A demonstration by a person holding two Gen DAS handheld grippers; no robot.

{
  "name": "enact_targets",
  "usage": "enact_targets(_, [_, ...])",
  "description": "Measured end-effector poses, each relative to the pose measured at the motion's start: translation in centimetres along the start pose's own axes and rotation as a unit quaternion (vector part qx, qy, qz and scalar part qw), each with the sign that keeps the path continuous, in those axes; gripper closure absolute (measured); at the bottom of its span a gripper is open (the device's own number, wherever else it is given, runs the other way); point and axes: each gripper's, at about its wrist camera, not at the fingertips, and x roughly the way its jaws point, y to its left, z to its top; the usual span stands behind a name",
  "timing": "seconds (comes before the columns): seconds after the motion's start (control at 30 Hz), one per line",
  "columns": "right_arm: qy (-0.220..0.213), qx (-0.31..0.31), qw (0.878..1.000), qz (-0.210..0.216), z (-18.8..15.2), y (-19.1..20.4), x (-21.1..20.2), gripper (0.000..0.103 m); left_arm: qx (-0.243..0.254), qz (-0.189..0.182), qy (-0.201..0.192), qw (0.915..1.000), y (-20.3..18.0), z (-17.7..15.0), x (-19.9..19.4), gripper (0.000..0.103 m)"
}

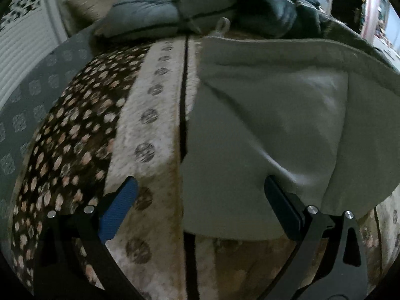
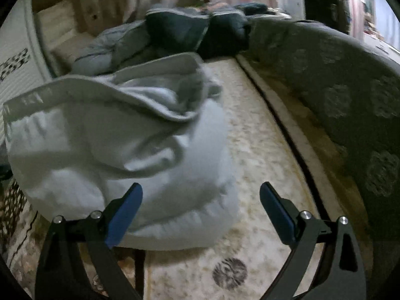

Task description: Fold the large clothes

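A: Both claws are wide open and hold nothing. The right claw (image 2: 201, 210) has the grey garment (image 2: 120, 145) just ahead, toward its left finger.

B: Then grab a thick edge, not the puffy middle.

A: The left claw (image 1: 200, 207) sits over the hem. Farther on, quilts (image 1: 175, 12) block the way.

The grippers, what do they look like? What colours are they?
Both look alike. The left gripper and the right gripper each have two black metal arms, curved like a fork, with small shiny silver bolts. Each finger ends in a flat ribbed pad: blue on the ones facing the camera. No cables, hands or sleeves show.
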Motion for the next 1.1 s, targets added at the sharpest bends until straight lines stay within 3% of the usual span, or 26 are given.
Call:
enact_targets(0.1, [0.008,-0.005,1.0,0.011,0.7,-0.3,1.7,0.007,0.01,-0.014,-0.005,0.9998,-0.3,0.5,1.1,0.003])
enact_targets(0.13, [0.014,0.004,1.0,0.02,0.7,-0.7,2.4,0.002,0.01,-0.03,-0.005,0.9995,-0.2,0.7,1.5,0.003])
enact_targets(0.23, [0.034,0.027,0.998,0.051,0.5,-1.5,4.4,0.002,0.016,-0.07,0.005,0.9974,0.0,0.9,3.0,0.003])
enact_targets(0.3, [0.024,0.014,0.998,0.047,0.4,-1.2,4.7,0.002,0.023,-0.092,0.01,0.9955,-0.3,0.9,3.6,0.003])
enact_targets(0.4, [0.004,-0.034,0.999,0.041,0.2,0.4,4.5,0.011,0.03,-0.103,0.014,0.9942,-0.7,1.0,4.4,0.003])
enact_targets(0.43, [0.005,-0.049,0.998,0.039,0.2,1.0,4.4,0.022,0.033,-0.1,0.008,0.9944,-0.9,1.2,4.4,0.003])
enact_targets(0.77, [0.012,-0.101,0.995,0.002,-0.1,2.3,4.6,0.062,0.07,-0.053,-0.002,0.9961,-4.1,0.1,2.9,0.037])
enact_targets(1.1, [0.013,-0.119,0.992,-0.035,-0.2,3.7,4.7,0.073,0.082,-0.028,0.009,0.9962,-6.0,0.0,2.8,0.043])
